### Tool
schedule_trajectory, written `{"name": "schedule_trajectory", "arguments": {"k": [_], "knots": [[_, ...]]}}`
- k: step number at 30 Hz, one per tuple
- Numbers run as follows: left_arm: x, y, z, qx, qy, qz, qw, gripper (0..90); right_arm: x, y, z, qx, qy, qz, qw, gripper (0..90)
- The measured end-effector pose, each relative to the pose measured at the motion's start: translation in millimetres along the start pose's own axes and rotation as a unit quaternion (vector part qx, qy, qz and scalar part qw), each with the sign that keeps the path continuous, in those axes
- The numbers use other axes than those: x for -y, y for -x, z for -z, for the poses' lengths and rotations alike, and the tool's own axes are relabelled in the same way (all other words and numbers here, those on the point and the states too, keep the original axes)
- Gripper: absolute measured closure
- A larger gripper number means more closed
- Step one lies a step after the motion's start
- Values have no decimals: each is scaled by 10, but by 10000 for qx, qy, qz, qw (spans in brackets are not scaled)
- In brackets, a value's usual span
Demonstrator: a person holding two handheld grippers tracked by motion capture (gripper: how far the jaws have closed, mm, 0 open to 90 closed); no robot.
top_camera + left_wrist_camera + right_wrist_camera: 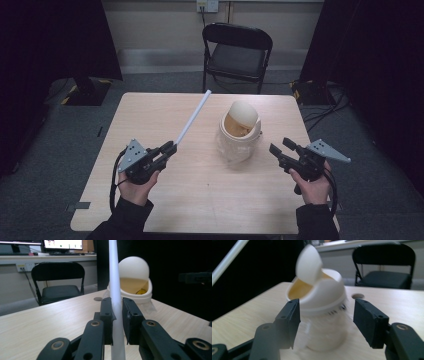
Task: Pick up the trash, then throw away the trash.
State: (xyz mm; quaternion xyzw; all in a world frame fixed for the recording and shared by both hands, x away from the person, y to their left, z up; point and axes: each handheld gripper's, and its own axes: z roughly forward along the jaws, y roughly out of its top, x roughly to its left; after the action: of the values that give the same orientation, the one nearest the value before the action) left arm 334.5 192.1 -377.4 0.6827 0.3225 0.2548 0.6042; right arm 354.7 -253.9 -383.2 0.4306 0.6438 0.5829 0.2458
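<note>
A long white stick (192, 118) slants up and away over the table, its lower end clamped in my left gripper (170, 147), which is shut on it. In the left gripper view the stick (116, 297) rises between the two black jaws of the left gripper (116, 315). A small cream bin (239, 134) with a domed swing lid (243, 114) tipped open stands mid-table; something yellow (141, 291) lies inside. My right gripper (281, 145) is open to the right of the bin, pointing at it. In the right gripper view the bin (322, 322) stands beyond the spread jaws of the right gripper (327, 322).
The light wooden table (200, 200) has a small round hole (358, 296) near its far edge. A black folding chair (235, 52) stands behind the table. Cables (325, 105) lie on the floor at the right, dark curtains on both sides.
</note>
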Motion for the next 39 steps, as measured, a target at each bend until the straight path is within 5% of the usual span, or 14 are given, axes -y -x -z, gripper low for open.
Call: {"name": "schedule_trajectory", "arguments": {"k": [9, 27, 35, 36, 38, 39], "knots": [[-31, 159, -29, 300, 159, -88, 9994, 794, -243, -317, -175, -582, 413, 7, 9975, 380], [97, 545, -117, 797, 144, -515, 9954, 795, -444, -713, -574, -1498, 531, -266, 9869, 419], [170, 592, -145, 842, -12, -577, 9948, 794, -430, -780, -600, -1863, 532, -449, 9800, 545], [184, 590, -158, 866, -63, -598, 9944, 793, -421, -815, -603, -1990, 458, -485, 9777, 665], [199, 581, -169, 862, -129, -577, 9945, 792, -418, -828, -606, -2030, 458, -503, 9768, 681], [216, 569, -178, 847, -161, -542, 9948, 774, -414, -857, -613, -2208, 491, -587, 9723, 784]]}}
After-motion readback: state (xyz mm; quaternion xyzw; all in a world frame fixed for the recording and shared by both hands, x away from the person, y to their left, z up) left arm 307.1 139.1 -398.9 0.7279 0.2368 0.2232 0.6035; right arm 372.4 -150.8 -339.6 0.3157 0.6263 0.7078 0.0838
